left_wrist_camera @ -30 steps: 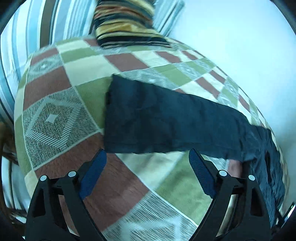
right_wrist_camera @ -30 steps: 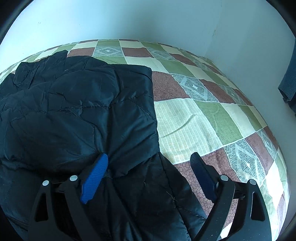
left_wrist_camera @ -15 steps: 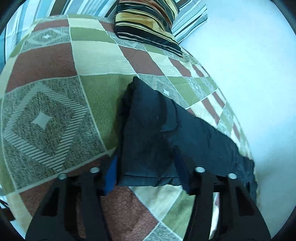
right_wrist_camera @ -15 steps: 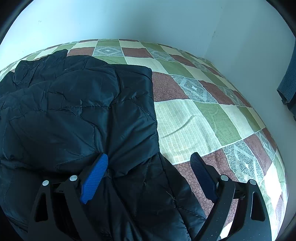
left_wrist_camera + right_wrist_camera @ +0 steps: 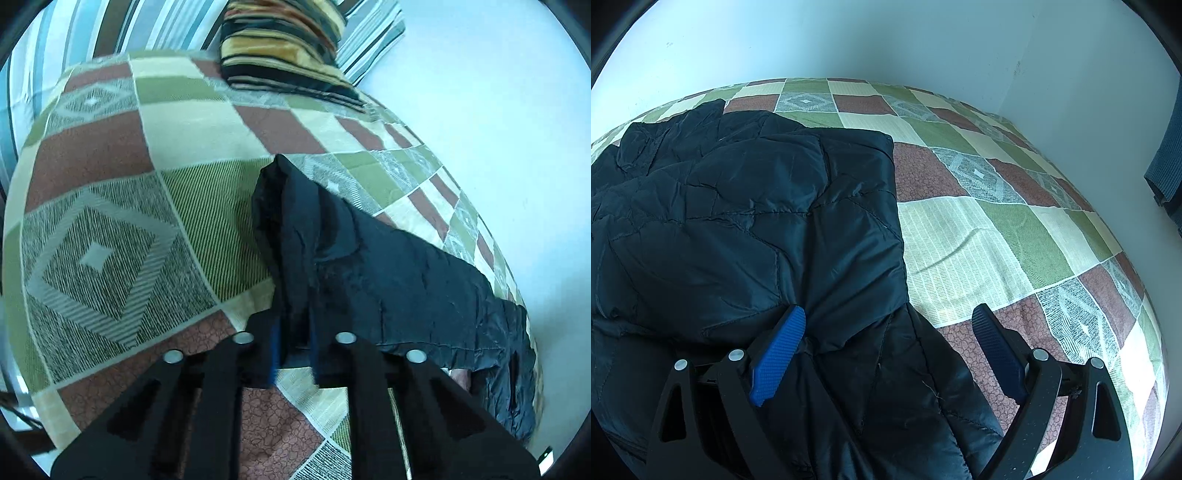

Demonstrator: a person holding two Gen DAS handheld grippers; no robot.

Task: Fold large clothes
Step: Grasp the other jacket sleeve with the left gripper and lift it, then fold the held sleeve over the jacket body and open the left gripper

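A dark navy quilted jacket (image 5: 746,229) lies on a checked bedspread (image 5: 975,251). In the left wrist view its sleeve (image 5: 388,273) stretches to the right, and the sleeve's end is bunched between the pads. My left gripper (image 5: 293,350) is shut on that sleeve end and holds it just above the bedspread (image 5: 110,236). My right gripper (image 5: 890,354) is open and hovers over the jacket's lower right edge; the left pad is above the fabric, the right pad above the bedspread.
A striped pillow (image 5: 288,48) and a striped sheet (image 5: 110,33) lie at the bed's far end. A white wall (image 5: 886,40) runs along the bed. A dark cloth (image 5: 1167,162) hangs at the right edge. Bare bedspread lies right of the jacket.
My left gripper moved in onto the sleeve's end, closed on it and lifted it into a bunch. My right gripper stayed open and nearly still.
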